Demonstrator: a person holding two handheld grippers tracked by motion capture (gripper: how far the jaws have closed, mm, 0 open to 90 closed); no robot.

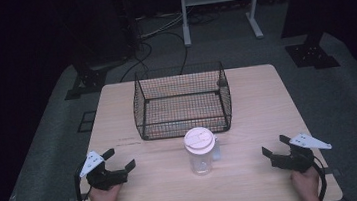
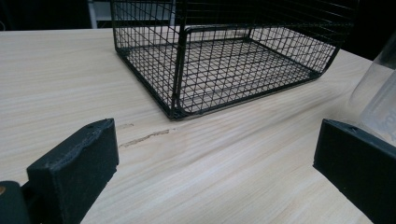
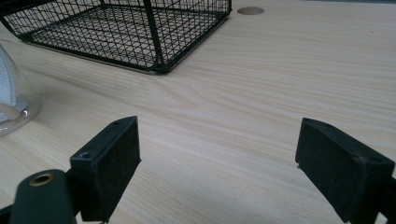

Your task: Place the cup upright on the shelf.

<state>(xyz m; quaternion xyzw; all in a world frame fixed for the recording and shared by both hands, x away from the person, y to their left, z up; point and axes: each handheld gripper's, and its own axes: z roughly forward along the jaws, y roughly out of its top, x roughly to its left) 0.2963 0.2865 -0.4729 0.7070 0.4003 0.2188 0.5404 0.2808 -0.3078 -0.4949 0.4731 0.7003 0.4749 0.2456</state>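
Both released, the left hand-held gripper (image 1: 121,158) and right hand-held gripper (image 1: 275,145) flank a lidded clear jar (image 1: 201,151) near the desk's (image 1: 257,102) front edge, easily toppled by a careless grab.

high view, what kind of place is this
Probably a lab or recording studio, not a home: a bare light wooden table ringed by dark curtains, black stand bases and loose cables on grey carpet.
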